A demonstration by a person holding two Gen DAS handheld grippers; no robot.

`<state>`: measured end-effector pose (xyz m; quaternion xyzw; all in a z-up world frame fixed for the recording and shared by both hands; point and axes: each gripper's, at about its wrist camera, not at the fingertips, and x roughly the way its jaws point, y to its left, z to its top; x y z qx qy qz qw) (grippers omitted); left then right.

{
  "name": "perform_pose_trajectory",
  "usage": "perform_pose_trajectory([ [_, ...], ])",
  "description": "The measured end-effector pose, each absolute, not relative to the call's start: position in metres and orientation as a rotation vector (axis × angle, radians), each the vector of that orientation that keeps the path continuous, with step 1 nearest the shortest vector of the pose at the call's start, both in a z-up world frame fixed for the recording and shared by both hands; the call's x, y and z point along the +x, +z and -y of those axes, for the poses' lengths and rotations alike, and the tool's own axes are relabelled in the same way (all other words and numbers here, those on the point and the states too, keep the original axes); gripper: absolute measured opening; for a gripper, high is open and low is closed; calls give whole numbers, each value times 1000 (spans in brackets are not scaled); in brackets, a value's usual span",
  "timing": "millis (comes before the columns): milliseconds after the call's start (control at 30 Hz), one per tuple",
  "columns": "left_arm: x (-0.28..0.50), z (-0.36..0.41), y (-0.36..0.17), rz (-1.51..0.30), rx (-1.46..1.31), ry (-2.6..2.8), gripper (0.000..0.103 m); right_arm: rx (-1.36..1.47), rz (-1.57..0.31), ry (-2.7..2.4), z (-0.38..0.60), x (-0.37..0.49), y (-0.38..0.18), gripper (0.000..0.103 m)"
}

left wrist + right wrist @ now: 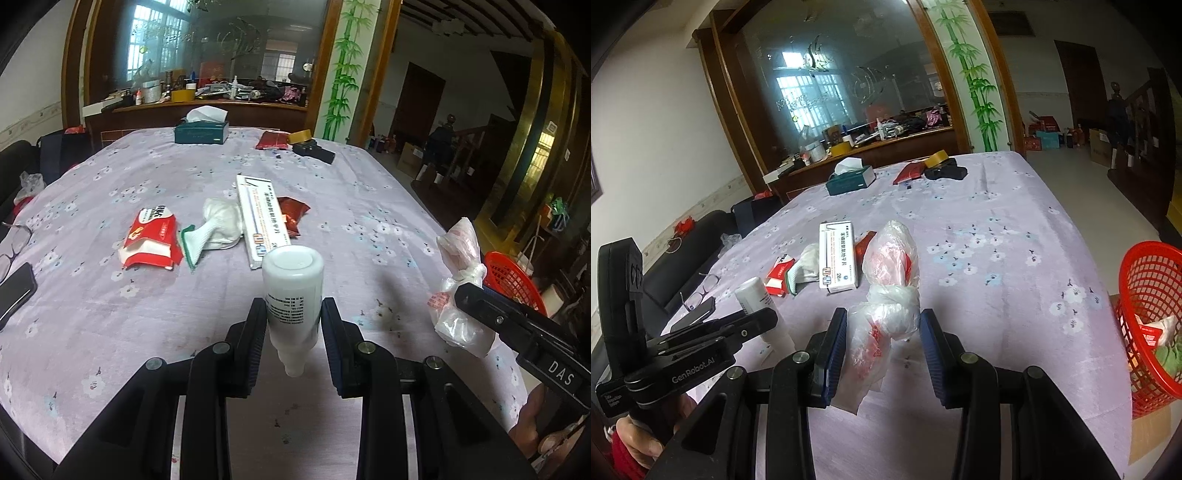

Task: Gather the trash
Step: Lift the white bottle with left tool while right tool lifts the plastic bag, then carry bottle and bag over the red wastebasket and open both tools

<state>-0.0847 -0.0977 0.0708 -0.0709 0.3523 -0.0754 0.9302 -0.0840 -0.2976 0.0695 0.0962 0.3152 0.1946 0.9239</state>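
My left gripper [293, 306] is shut on a white plastic bottle [293, 273], held over the lilac flowered tablecloth [369, 221] with its neck toward the camera. To its right, my right gripper [882, 321] is shut on a knotted clear plastic bag [890, 258] with red print. On the table beyond lie a red-and-white wipes pack [151, 240], a white cloth wad with a green edge [218, 225], a long white medicine box [258, 218] and a dark red wrapper [291, 214]. A red mesh basket [1152, 314] with some trash inside stands off the table's right edge.
A green tissue box [201, 131], a red packet [271, 140], a tape roll [299, 136] and a black object [314, 151] sit at the far end. Glasses [14, 240] and a phone [14, 291] lie at the left edge. A dark sofa [683, 258] runs along the left.
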Motion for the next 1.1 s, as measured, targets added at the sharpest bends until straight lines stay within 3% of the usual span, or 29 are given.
perform_pose_trajectory([
  [700,-78,158,85,-735,-88,-327,29,338,-623,296,373,-107,81,43],
  [1100,-62,254,115,-759,-14,-526,29,433,-568,125,470,-116,91,43],
])
